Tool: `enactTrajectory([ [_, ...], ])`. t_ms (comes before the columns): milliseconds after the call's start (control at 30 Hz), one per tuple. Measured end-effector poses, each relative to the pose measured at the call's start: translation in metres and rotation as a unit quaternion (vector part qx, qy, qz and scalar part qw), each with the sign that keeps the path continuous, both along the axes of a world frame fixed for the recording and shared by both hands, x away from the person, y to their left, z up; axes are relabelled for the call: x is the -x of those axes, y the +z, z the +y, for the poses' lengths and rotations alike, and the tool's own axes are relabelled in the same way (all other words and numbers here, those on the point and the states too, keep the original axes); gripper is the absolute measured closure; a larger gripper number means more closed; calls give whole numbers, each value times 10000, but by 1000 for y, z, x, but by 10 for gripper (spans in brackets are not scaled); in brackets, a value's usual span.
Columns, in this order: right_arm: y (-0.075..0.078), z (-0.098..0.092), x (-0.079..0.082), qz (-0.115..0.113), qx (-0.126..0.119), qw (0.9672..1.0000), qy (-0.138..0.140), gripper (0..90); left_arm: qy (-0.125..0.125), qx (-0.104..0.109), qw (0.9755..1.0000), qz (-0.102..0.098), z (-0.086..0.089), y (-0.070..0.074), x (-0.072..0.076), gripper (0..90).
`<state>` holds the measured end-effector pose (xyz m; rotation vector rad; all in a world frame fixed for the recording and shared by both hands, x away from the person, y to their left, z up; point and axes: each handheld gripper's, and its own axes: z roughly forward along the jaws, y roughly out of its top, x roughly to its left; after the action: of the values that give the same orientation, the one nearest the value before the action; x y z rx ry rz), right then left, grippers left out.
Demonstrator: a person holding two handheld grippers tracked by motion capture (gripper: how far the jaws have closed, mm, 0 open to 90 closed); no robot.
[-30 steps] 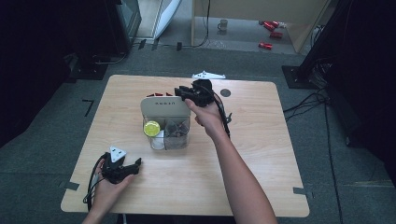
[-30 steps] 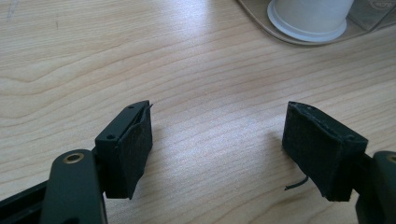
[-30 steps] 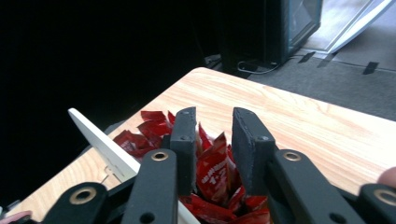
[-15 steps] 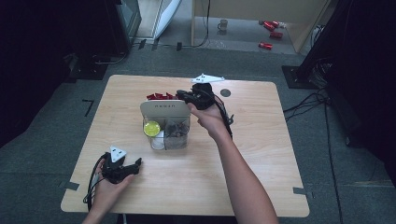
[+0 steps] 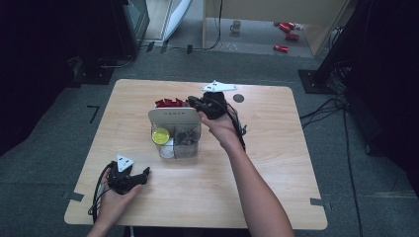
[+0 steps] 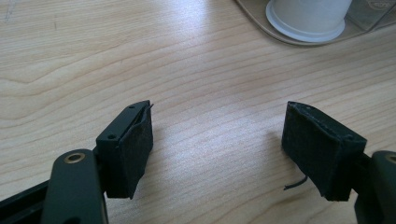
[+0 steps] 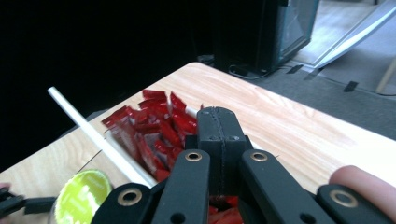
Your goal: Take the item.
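Right gripper [image 7: 218, 122]: jaws pressed flat together over the pile of small red sachets [image 7: 156, 128]. They had just been closing. Can't tell whether a sachet is pinched between them; the jaw bodies hide whatever sits under the tips. In the high view the right gripper [image 5: 200, 104] is dark against the clear plastic organiser with the white upright divider panel [image 5: 174, 116], so the tips are hard to make out there as well.

Red sachets [image 5: 169, 103] lie in the rear compartment of the organiser, behind the divider. Front compartments hold a yellow-green round-lidded capsule [image 5: 160, 136], a white cup [image 5: 166, 150] and a clump of dark items [image 5: 187, 136] too small to identify.

Left gripper [image 5: 141, 174]: jaws wide apart, nothing between them, resting on the light wooden table [image 5: 276, 148] near its front left corner, well apart from the organiser. In the left gripper view only the base of the white cup [image 6: 306, 18] and a strip of the organiser's floor are in frame, cut off at the top edge.

Versus a second ago: the right hand now sits a bit further back, over the sachet compartment. The left hand is unchanged.

Surroundings: a black round mark [image 5: 238, 98] on the table behind the right hand; on the floor beyond, a mug [image 5: 236, 25] and red objects [image 5: 286, 37]. The divider stands between the front compartments and the sachets.
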<state>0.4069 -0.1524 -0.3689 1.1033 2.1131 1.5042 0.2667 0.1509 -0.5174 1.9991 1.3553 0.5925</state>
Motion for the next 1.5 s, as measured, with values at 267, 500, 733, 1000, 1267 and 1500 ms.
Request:
enactTrajectory([
  [267,20,-7,0,-187,-180,9996,-141,900,7,5,10000,-11,0,0,0,259],
  [500,25,-11,-4,182,-160,9997,-91,900,5,1,10000,-17,0,0,0,259],
  [733,14,-2,-15,484,-211,9983,232,702,-4,7,10000,-3,-1,0,0,259],
  [1000,-2,-3,-30,676,142,9973,241,719,-23,7,10000,1,0,0,1,261],
  [1267,-7,-3,-32,526,317,9978,243,814,-36,1,10000,3,0,0,0,261],
  [1500,-10,-4,-33,490,437,9976,229,900,-43,2,10000,1,0,0,1,263],
])
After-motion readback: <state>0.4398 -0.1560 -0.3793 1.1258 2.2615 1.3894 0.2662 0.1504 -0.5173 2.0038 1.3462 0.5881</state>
